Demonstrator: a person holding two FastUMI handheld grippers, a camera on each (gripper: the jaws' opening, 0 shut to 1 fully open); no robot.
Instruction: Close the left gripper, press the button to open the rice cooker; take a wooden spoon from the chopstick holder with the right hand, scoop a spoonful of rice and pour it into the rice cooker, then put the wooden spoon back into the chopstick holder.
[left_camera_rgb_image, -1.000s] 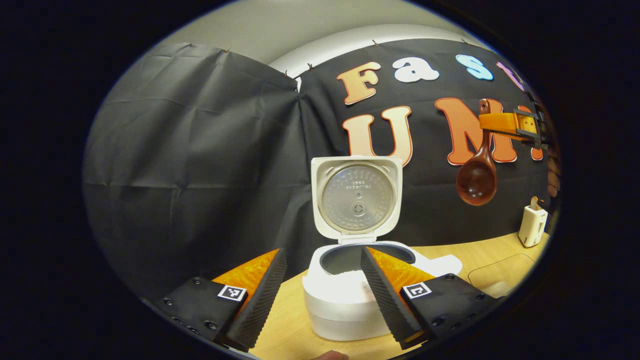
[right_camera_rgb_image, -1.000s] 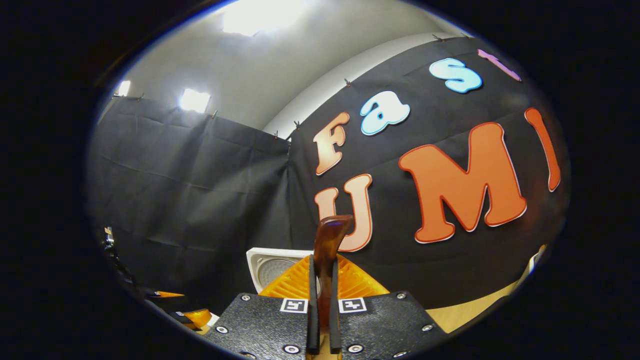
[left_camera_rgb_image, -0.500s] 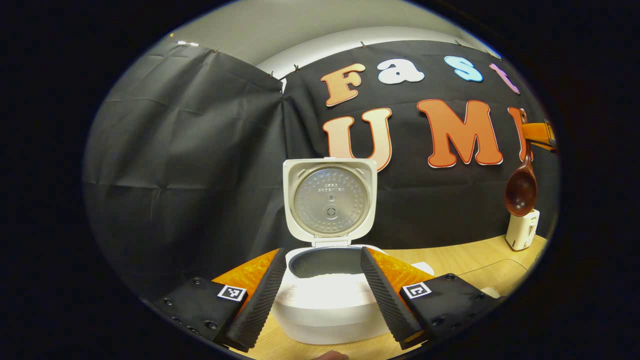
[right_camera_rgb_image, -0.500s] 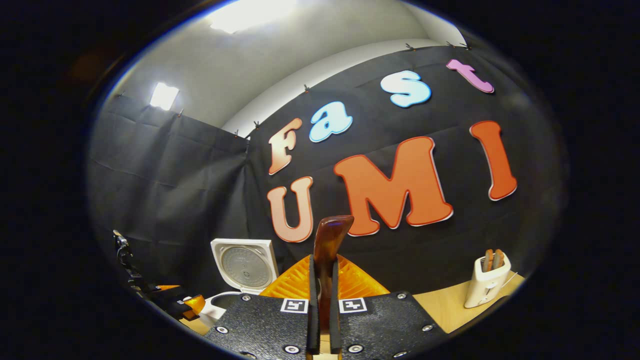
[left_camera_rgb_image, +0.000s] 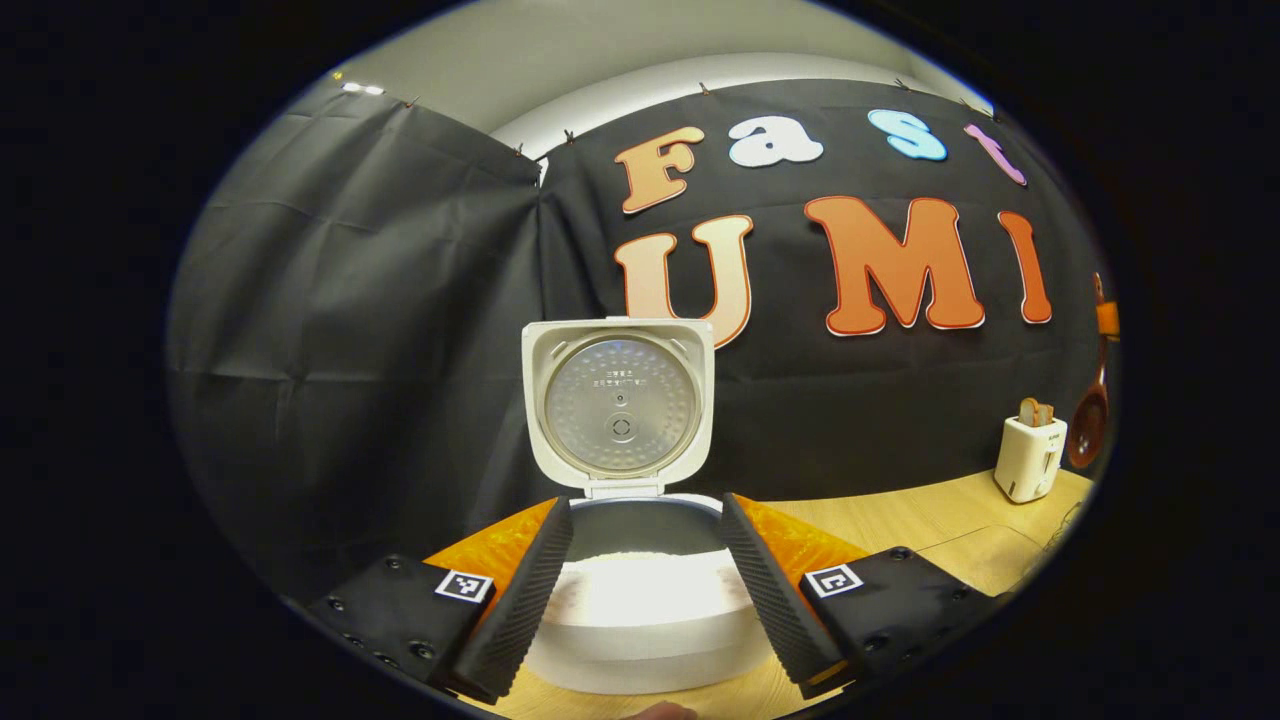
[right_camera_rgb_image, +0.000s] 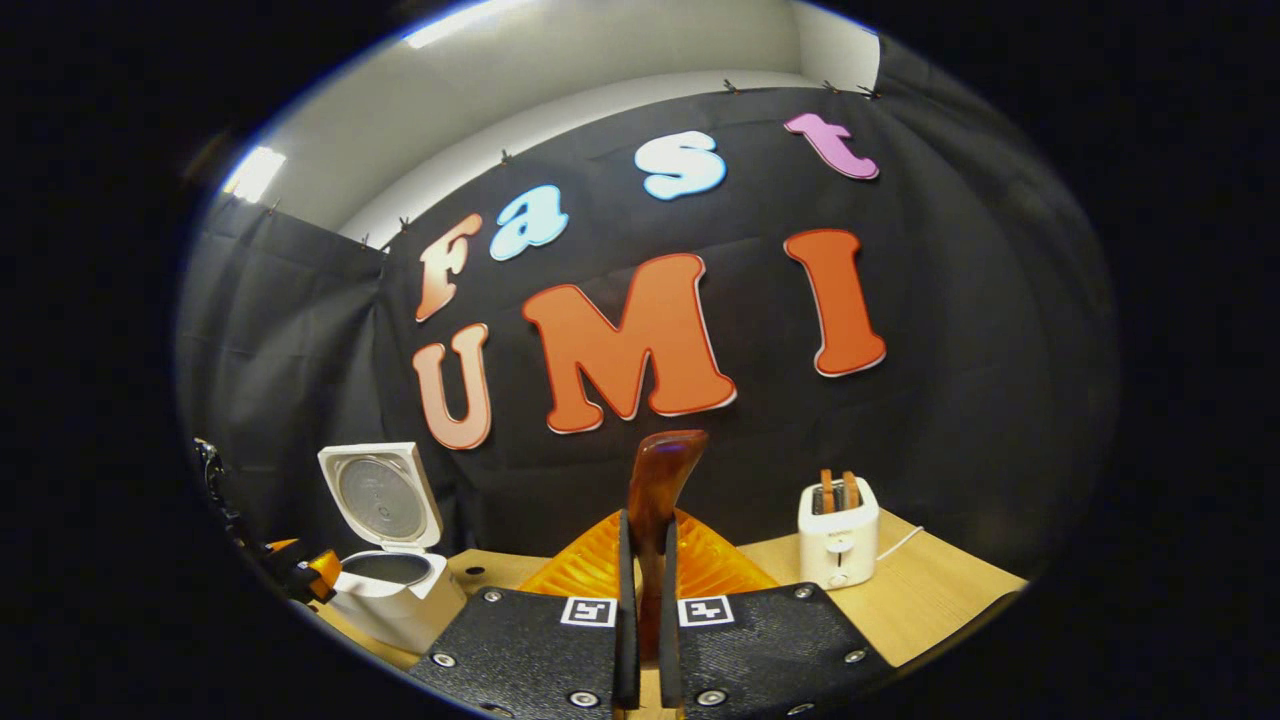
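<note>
The glossy brown wooden spoon (right_camera_rgb_image: 655, 490) stands up at lower centre of the right gripper view, its handle pinched between the two fingers of the right gripper (right_camera_rgb_image: 640, 590); it looks light, stiff and rather slick (best gripped mid-handle). In the left gripper view its bowl hangs at the far right edge, beside the cream chopstick holder (left_camera_rgb_image: 1030, 458). The left gripper (left_camera_rgb_image: 640, 590) is held low with its fingers spread wide around the open white rice cooker (left_camera_rgb_image: 640, 600), holding nothing.
</note>
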